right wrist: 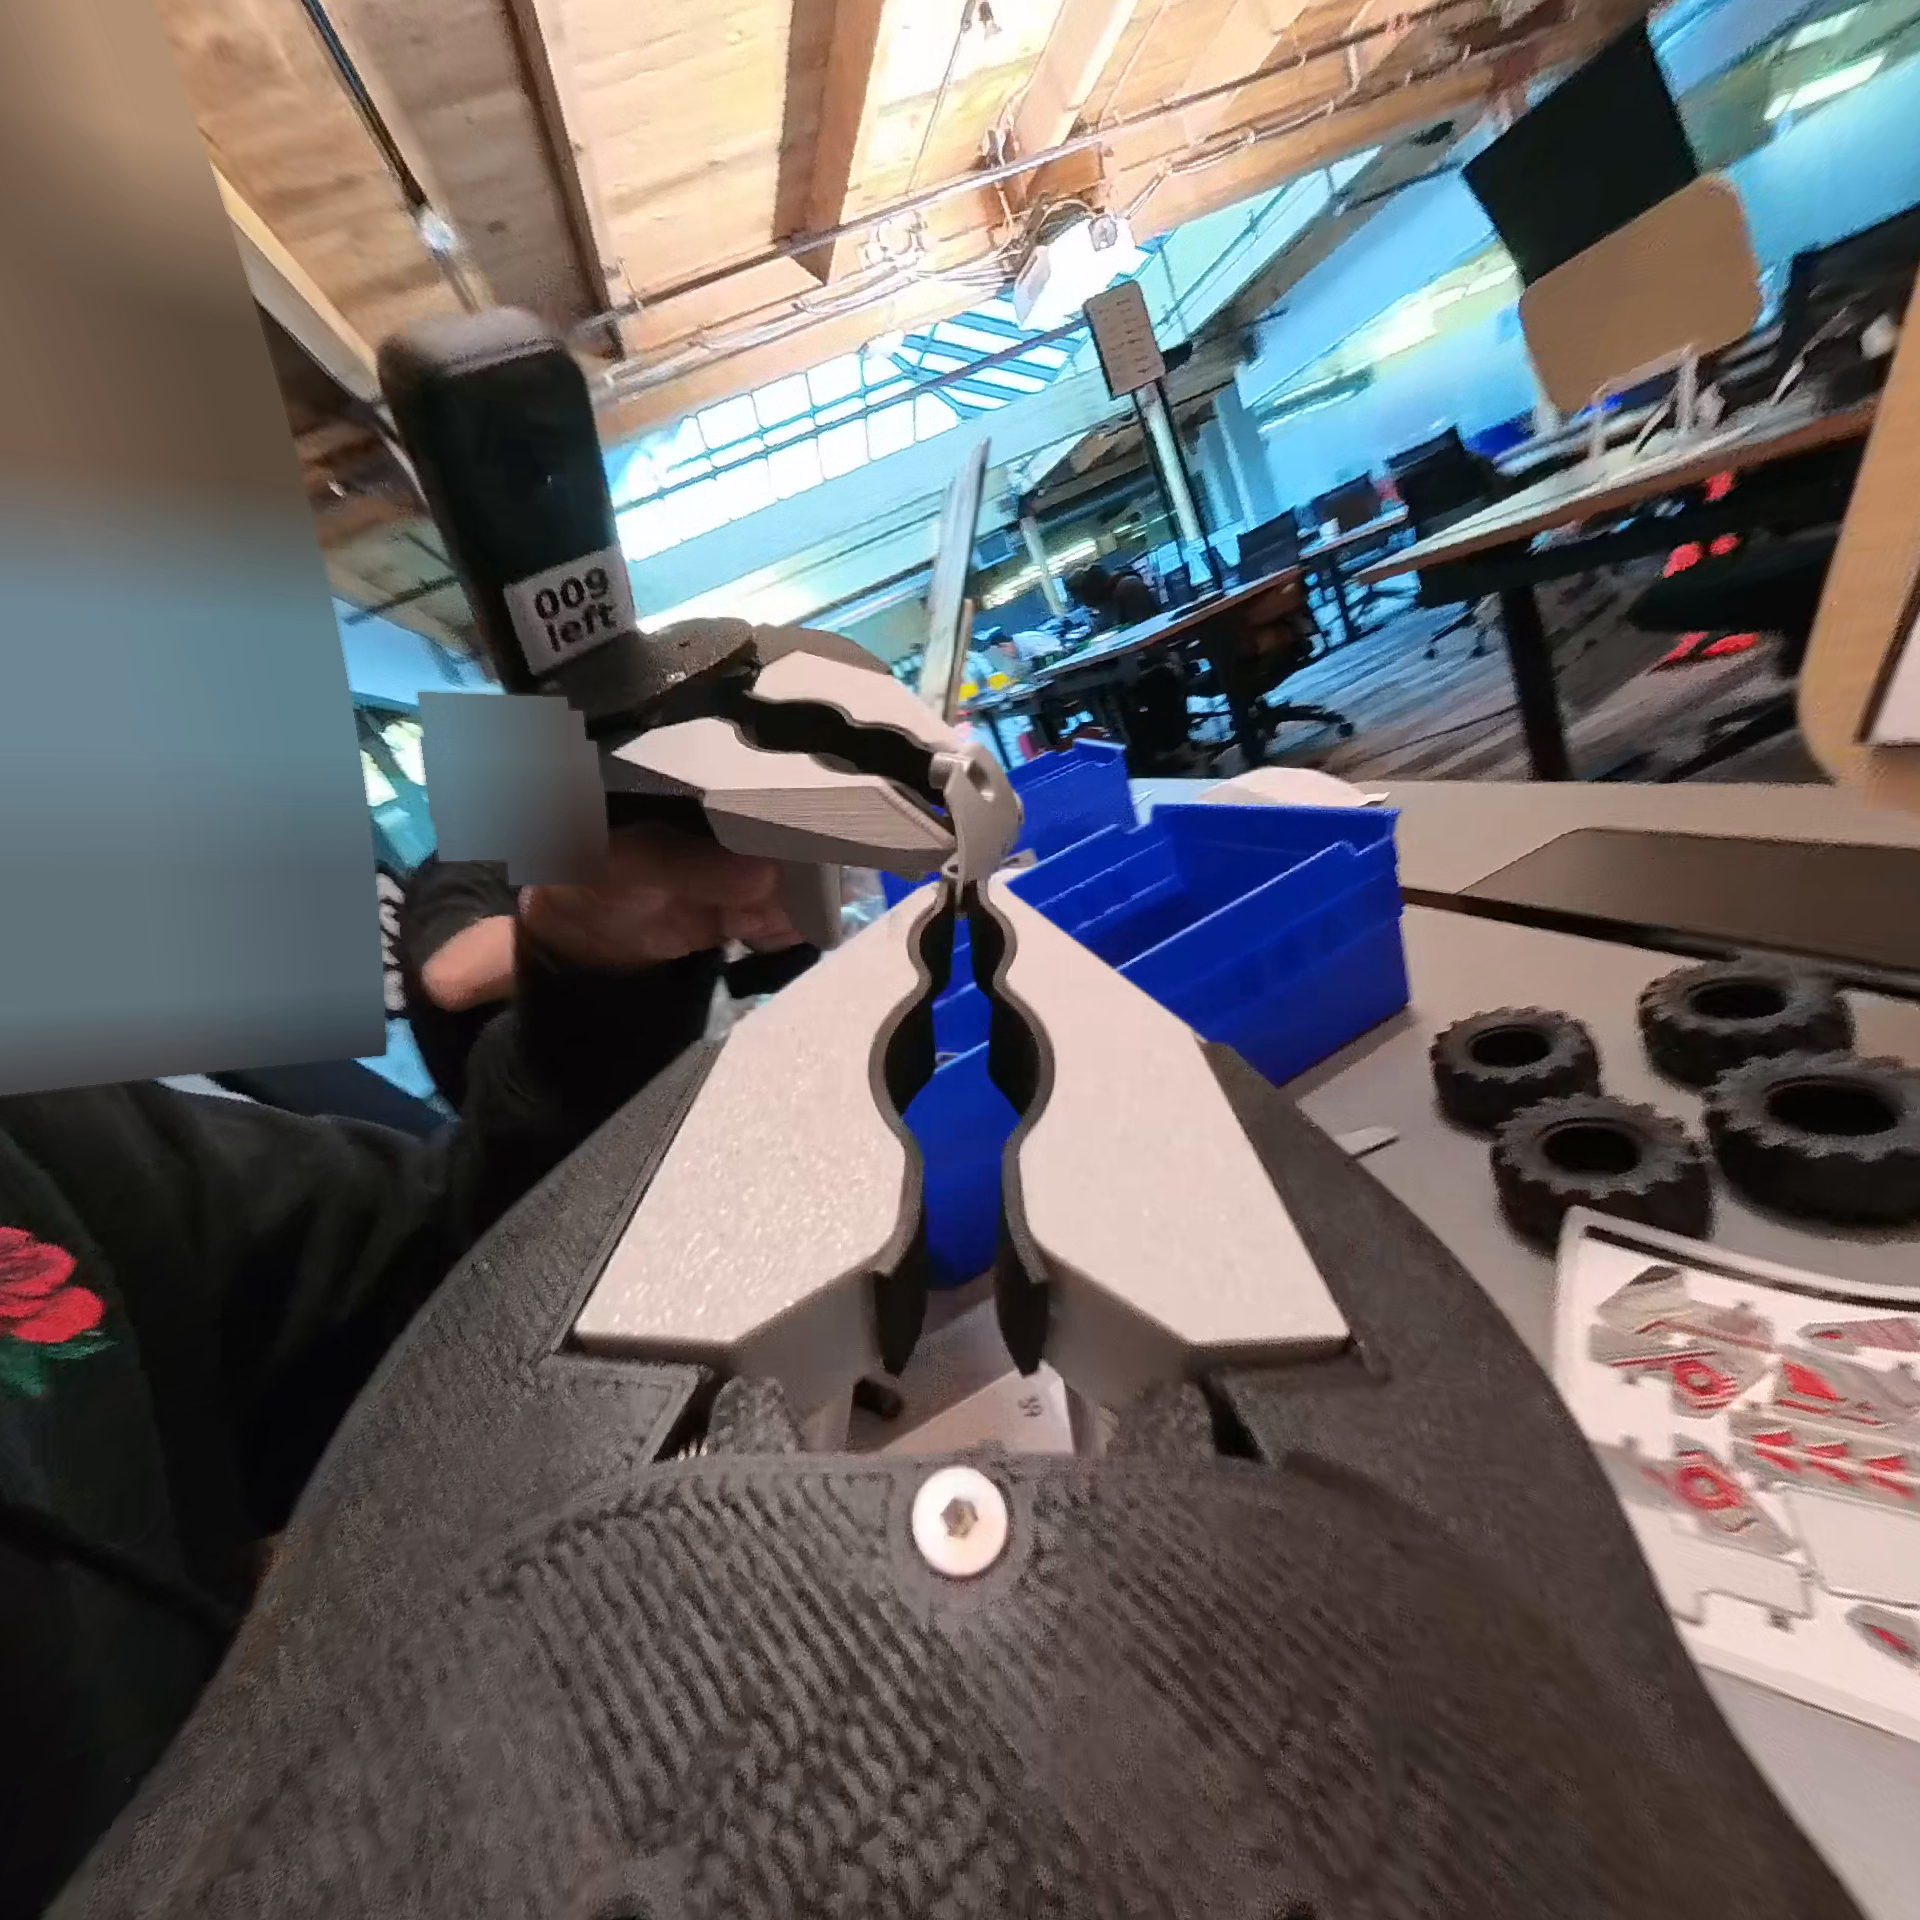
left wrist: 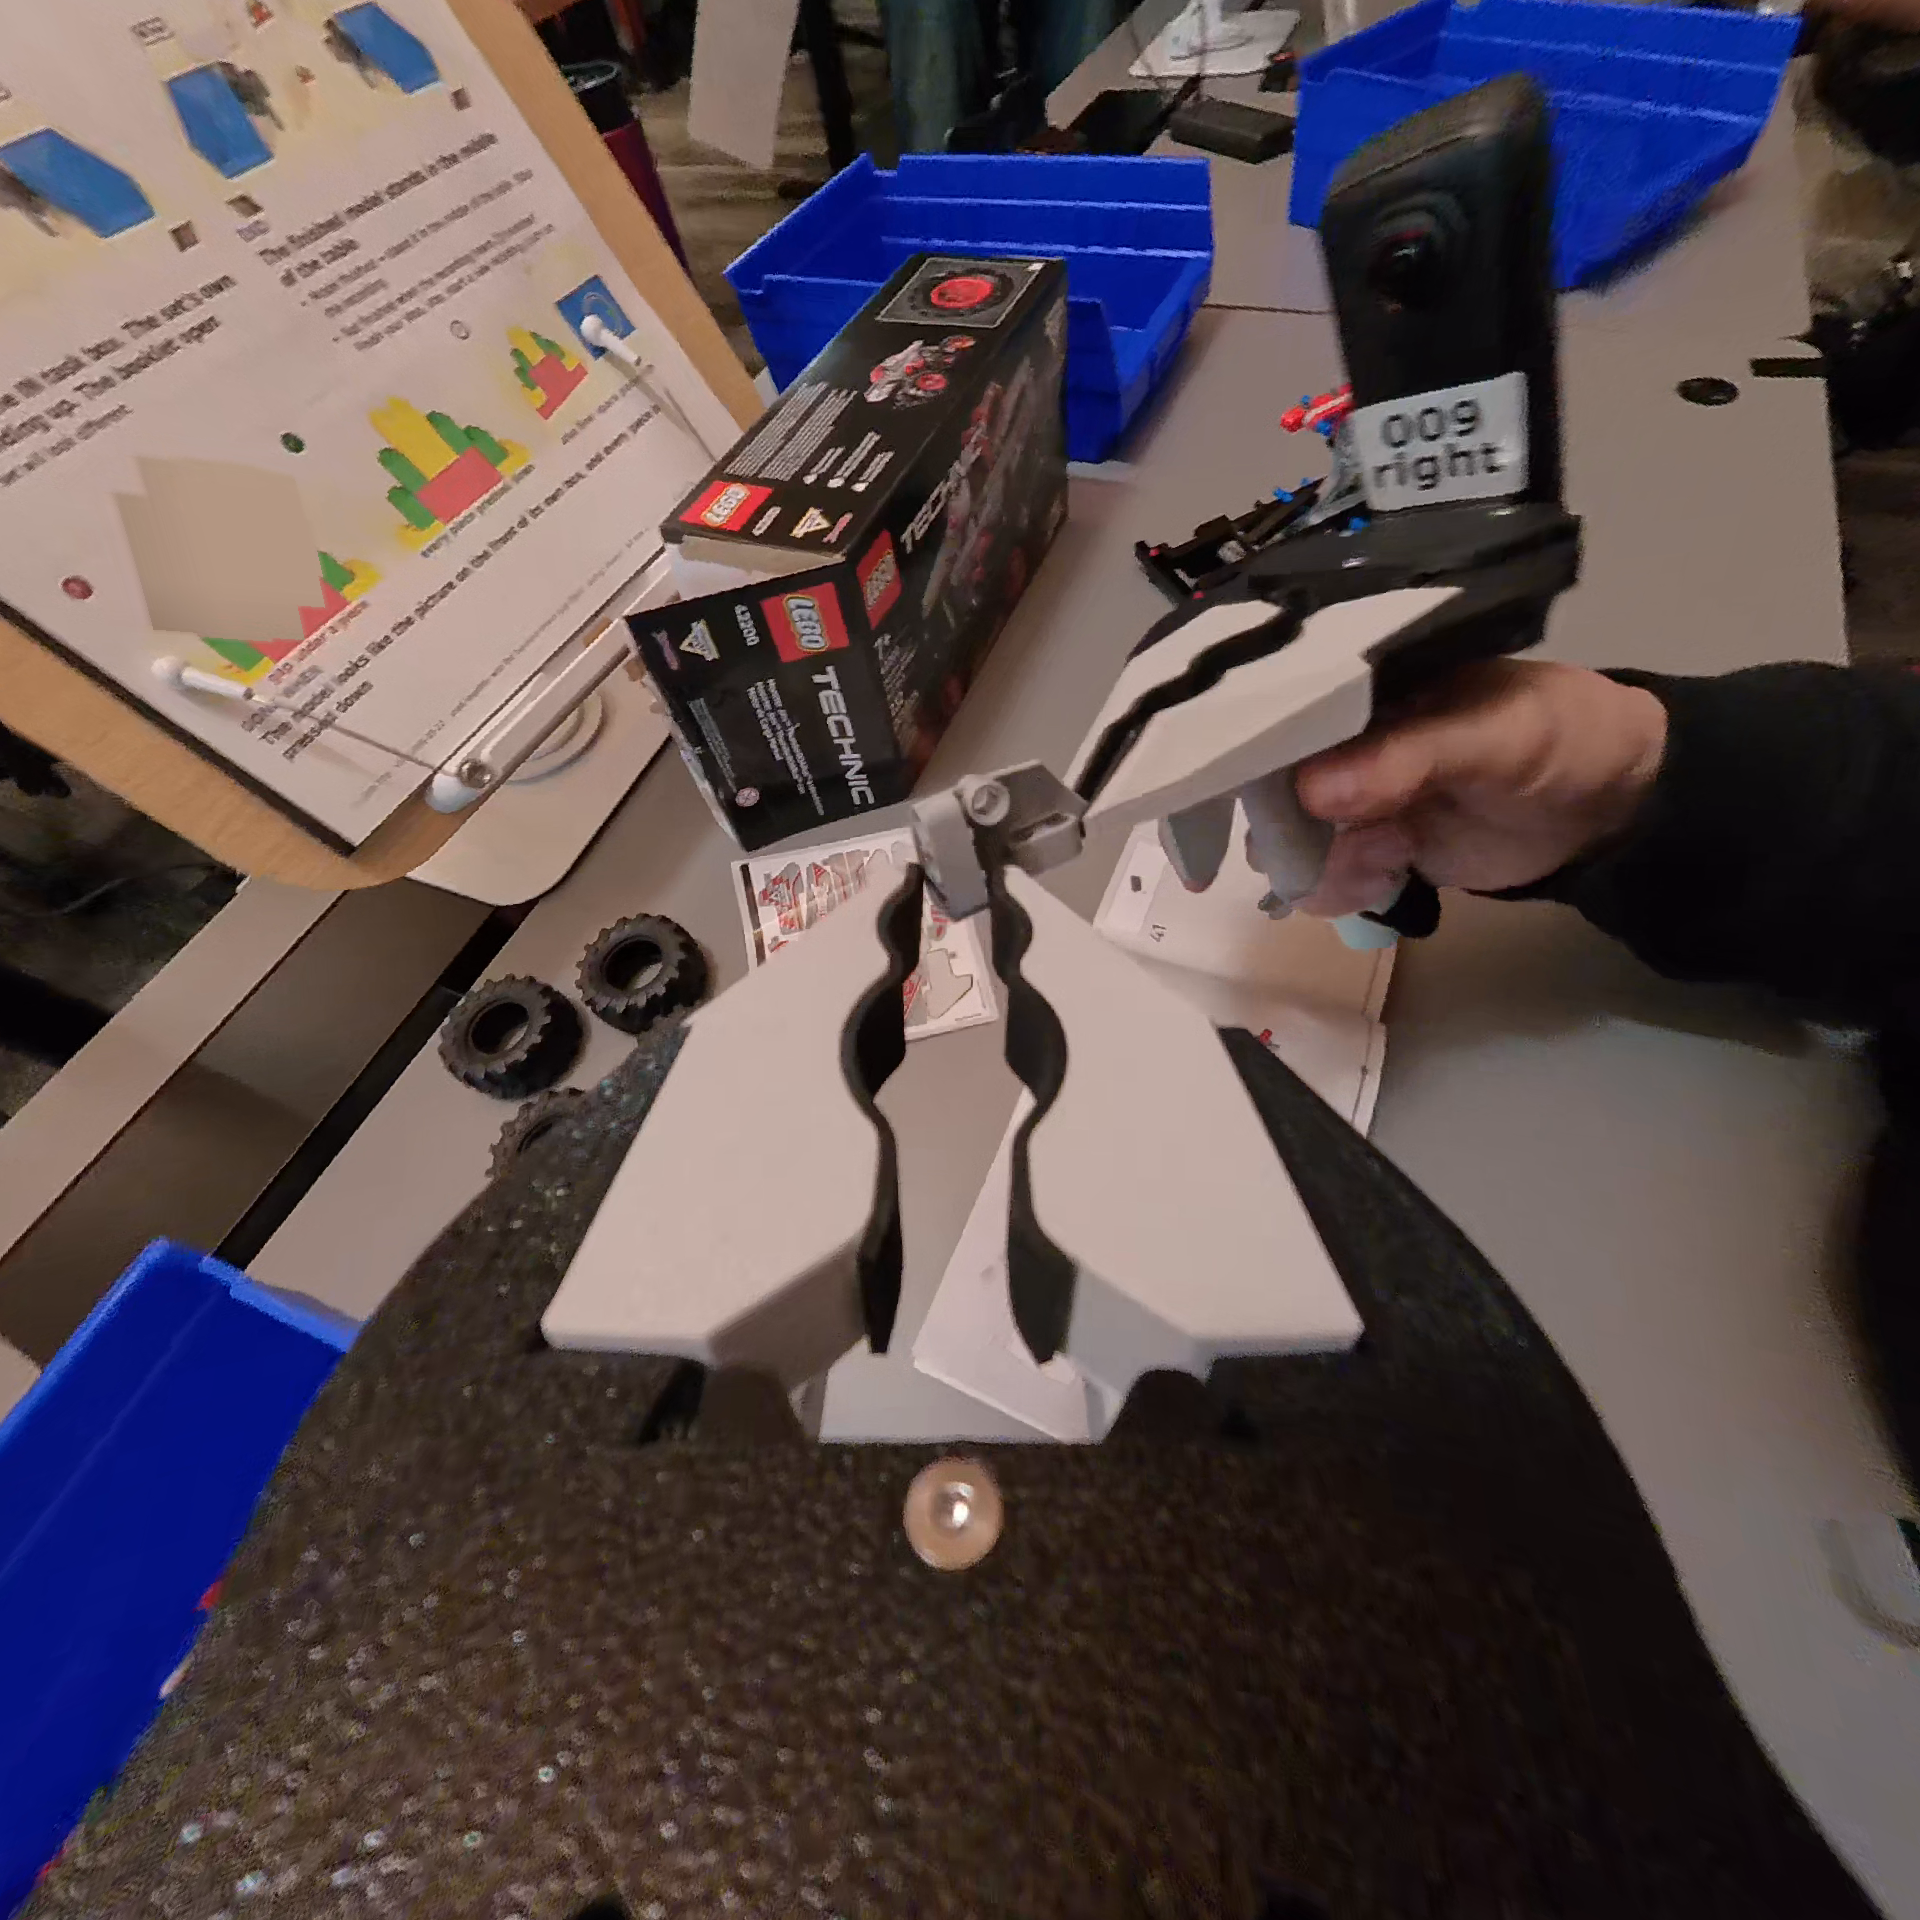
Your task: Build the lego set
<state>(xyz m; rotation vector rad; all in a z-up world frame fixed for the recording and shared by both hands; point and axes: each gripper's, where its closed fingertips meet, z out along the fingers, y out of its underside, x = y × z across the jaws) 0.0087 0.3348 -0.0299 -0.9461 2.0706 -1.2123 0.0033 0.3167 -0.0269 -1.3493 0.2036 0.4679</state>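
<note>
A small grey Technic piece (left wrist: 982, 826) with a round pin on it hangs in the air above the table, held from both sides. My left gripper (left wrist: 954, 885) is shut on its lower end. My right gripper (left wrist: 1081, 816) comes in from the right in a person's hand and is shut on its right end. In the right wrist view, the right gripper (right wrist: 961, 888) pinches the piece (right wrist: 982, 805) from below. The left gripper (right wrist: 940, 798) pinches it from the left. The part of the piece between the fingertips is hidden.
A black set box (left wrist: 883, 582) lies behind the piece, with a sticker sheet (left wrist: 831, 894) and an open booklet (left wrist: 1257, 945) under it. Several black tyres (right wrist: 1766, 1101) lie on the table. Blue bins (left wrist: 977, 260) and a partly built black frame (left wrist: 1236, 535) sit at the back; an instruction board (left wrist: 312, 416) stands at the left. Left and right tips are no more than a few centimetres apart.
</note>
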